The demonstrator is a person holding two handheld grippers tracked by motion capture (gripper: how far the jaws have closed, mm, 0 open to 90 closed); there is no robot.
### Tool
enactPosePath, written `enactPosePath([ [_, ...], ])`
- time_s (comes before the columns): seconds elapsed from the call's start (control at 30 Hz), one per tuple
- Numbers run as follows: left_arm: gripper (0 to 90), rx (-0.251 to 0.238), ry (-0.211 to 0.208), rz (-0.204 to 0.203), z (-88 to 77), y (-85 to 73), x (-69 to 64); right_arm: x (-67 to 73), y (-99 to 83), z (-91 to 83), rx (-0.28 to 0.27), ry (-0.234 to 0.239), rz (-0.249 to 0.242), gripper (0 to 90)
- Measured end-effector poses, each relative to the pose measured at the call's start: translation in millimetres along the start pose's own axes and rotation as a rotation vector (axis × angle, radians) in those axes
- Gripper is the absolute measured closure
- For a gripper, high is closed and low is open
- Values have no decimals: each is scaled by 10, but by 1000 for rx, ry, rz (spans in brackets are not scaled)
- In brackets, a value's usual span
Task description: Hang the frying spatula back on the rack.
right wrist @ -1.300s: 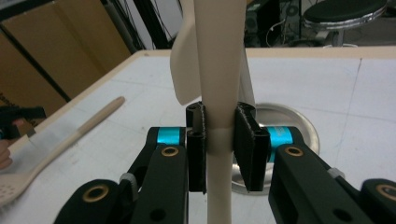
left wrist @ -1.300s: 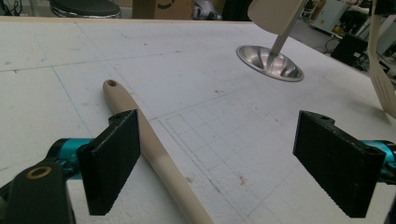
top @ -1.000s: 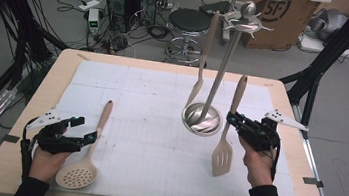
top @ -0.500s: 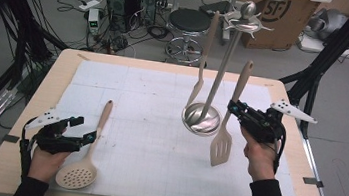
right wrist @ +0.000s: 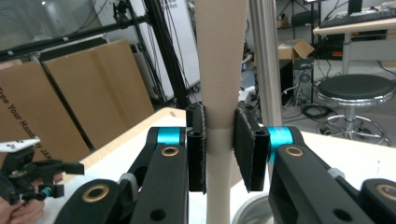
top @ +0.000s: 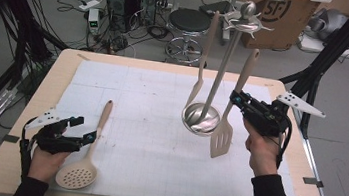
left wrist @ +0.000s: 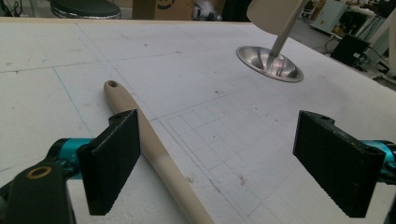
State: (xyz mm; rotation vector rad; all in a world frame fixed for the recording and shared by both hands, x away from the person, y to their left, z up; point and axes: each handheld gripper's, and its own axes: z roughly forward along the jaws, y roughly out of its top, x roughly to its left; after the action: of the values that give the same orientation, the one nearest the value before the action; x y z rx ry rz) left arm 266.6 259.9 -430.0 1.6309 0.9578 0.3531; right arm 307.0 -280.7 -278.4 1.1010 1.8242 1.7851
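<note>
My right gripper [top: 236, 99] [right wrist: 223, 151] is shut on the handle of a beige slotted spatula [top: 227, 118] [right wrist: 220, 79], held upright above the table beside a metal utensil stand [top: 224, 66] with a round base [top: 201, 118]. A beige spoon [top: 201, 66] hangs from the stand's top hooks. A beige skimmer [top: 85, 157] lies flat at the front left; its handle [left wrist: 149, 144] runs between the jaws of my open left gripper [top: 85, 130] [left wrist: 233, 161], close to the left pad [left wrist: 112, 158].
A white gridded mat [top: 134, 118] covers the wooden table [top: 14, 159]. The stand's pole [right wrist: 264, 60] rises just behind the spatula. Behind the table are a stool [top: 190, 22], cardboard boxes and cables on the floor.
My right gripper has lifted the spatula; its blade has come up off the mat. The left gripper has stayed put.
</note>
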Motion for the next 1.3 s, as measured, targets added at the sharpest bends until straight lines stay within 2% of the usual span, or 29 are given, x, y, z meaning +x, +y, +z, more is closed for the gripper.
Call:
enactPosePath([
  [0.2, 159, -4, -1, -3, -3, 0, -1, 41, 115, 29, -9, 1, -13, 761],
  [0.53, 159, -5, 0, -2, -24, -1, -1, 101, 195, 72, -17, 5, -30, 760],
  [0.7, 159, -3, 0, -1, -29, -3, -3, 102, 247, 66, -33, -11, -33, 761],
  [1.1, 159, 1, -5, 2, -16, -8, -12, 61, 284, 209, 30, -44, -24, 759],
  [1.23, 159, -3, -3, 1, -27, -3, -11, 43, 281, 237, 29, -56, -35, 757],
  [1.3, 159, -3, -3, 1, -27, -3, -10, 23, 276, 253, 28, -42, -25, 750],
])
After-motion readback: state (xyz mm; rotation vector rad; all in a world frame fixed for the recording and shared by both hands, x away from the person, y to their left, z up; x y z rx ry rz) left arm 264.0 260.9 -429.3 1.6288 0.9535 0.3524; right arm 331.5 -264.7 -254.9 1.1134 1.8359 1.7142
